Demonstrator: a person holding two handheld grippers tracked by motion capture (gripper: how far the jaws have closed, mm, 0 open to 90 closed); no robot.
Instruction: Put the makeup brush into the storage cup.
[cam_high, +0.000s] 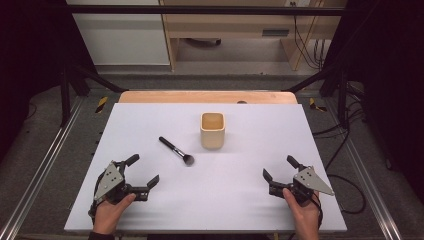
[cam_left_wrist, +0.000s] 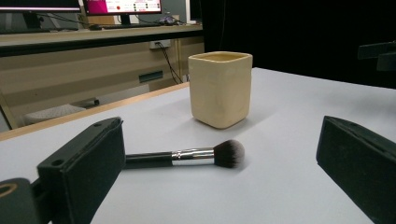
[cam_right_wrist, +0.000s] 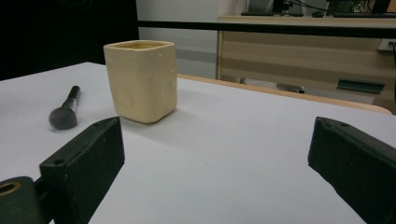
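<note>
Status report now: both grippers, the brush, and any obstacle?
Left gripper open, empty. Right gripper open, empty. Makeup brush flat on table, beside cream cup. Path clear.

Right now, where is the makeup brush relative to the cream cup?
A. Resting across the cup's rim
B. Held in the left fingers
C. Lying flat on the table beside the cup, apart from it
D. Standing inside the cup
C: the makeup brush lies flat on the white table, apart from the cream cup.
</note>
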